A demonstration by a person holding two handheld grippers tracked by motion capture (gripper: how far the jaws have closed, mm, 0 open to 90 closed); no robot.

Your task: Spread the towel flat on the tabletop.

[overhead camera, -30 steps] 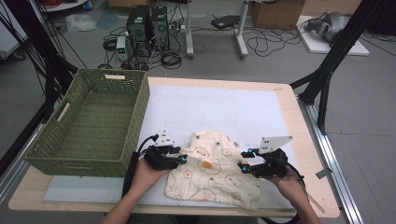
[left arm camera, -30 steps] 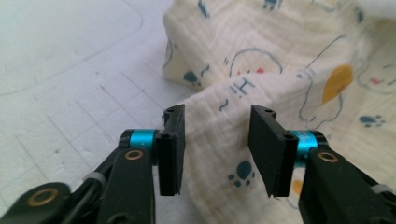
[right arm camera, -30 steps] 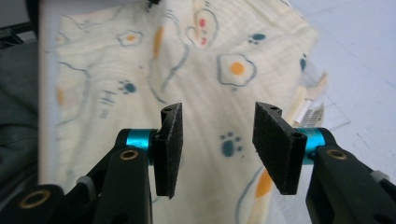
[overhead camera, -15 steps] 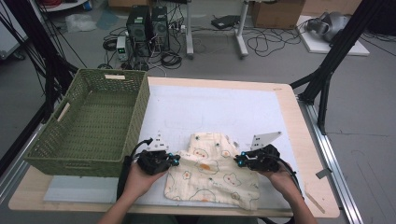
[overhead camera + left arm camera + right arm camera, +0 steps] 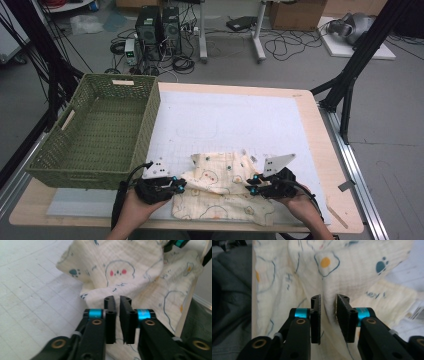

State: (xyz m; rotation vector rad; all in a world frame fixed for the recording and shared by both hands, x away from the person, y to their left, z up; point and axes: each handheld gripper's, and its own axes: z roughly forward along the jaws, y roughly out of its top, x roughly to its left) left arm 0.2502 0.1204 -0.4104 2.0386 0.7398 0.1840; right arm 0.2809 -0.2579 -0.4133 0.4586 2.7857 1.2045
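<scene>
1. Cables, computer towers (image 5: 159,29) and black stand legs crowd the grey floor beyond a pale wooden table (image 5: 320,135), which carries a white gridded mat (image 5: 225,120).
2. Landmark: the cloth (image 5: 222,187), a soft, crinkled cream muslin printed with fried eggs, paw marks and small ghost-like faces. It lies rumpled on the near part of the mat, its near edge close to the table's near edge.
3. Left of the cloth, and past its far-left corner, stands a rectangular basket (image 5: 100,135) of woven green wicker with slot handles; nothing lies in it.
4. At the cloth's left edge, the left gripper (image 5: 176,185) is held in a hand. The left gripper view shows its black jaws nearly together, a thin slit between them, with fabric just beyond the tips; I cannot tell whether any cloth is pinched.
5. At the cloth's right side, the right gripper (image 5: 252,186) holds a raised fold: the right gripper view shows a ridge of muslin running up between its jaws, which stand a little apart and press on it.
6. Compared with half a second ago, both grippers sit slightly nearer the person, and the cloth's side edges look more gathered.
</scene>
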